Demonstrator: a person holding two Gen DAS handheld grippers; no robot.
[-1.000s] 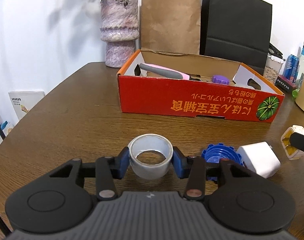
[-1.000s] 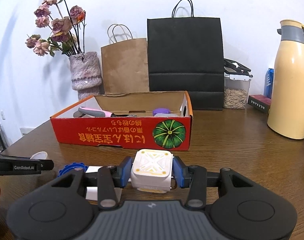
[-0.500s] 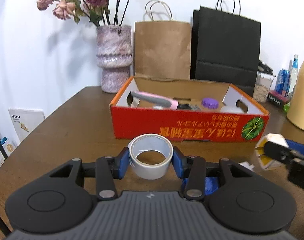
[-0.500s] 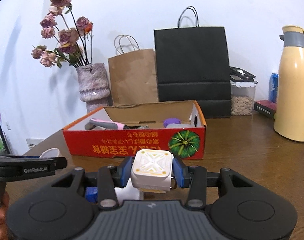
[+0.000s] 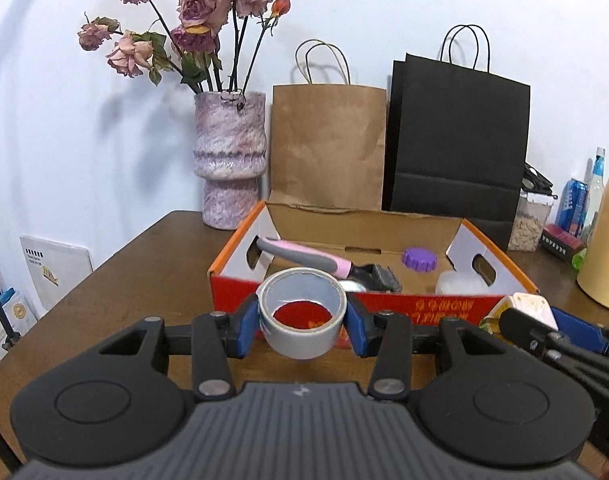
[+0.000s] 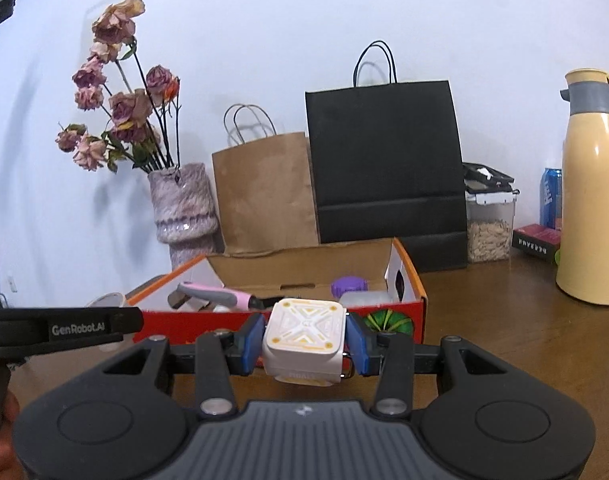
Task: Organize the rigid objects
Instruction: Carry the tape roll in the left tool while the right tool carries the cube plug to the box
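1. Grey tape roll (image 5: 302,316) sits clamped in the left gripper (image 5: 302,322), held above the desk before the near wall of the red carton (image 5: 424,305).
2. Right gripper (image 6: 304,340) is clamped on a white cube (image 6: 303,336), also just short of the carton.
3. Already inside: a pink-handled brush (image 5: 304,254) and a purple cap (image 5: 419,259); both held items remain to be dropped in.
4. Legible writing: "GenRobot.AI" on the left gripper's arm; the carton's print is upside down, unreadable.

bright, even indoor light | soft wall shadows | fisheye-bent edges | near parts perhaps slightly blurred
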